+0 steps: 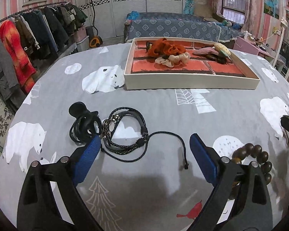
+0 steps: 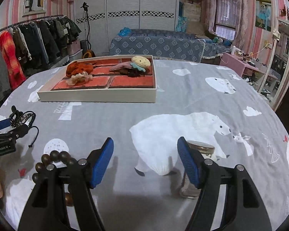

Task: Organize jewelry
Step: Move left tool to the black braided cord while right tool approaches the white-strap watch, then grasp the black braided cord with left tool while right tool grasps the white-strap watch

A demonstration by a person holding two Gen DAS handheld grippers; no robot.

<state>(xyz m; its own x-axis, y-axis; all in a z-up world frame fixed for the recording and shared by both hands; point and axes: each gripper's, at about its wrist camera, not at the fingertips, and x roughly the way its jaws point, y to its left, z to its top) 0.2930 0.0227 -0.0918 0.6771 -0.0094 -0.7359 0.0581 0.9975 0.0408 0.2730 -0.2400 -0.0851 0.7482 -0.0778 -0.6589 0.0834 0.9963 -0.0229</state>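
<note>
A black braided cord bracelet [image 1: 129, 134] lies on the grey bear-print cloth just ahead of my left gripper [image 1: 144, 150], which is open and empty above it. A black hair clip with bands [image 1: 84, 123] lies to its left. A brown wooden bead bracelet [image 1: 258, 159] lies by the left gripper's right finger; it also shows in the right wrist view [image 2: 54, 159]. My right gripper [image 2: 145, 154] is open and empty. A small glass jar with a gold lid [image 2: 198, 165] stands behind its right finger. The white tray [image 1: 190, 81] holds an orange scrunchie [image 1: 165, 49].
The tray [image 2: 98, 96] also holds a cream scrunchie [image 2: 80, 78], a pink item and a plush hair piece [image 2: 140, 61]. A clothes rack [image 1: 28, 34] stands at the left, a blue-covered sofa [image 1: 175, 28] behind the table, a pink desk [image 2: 242, 65] at the right.
</note>
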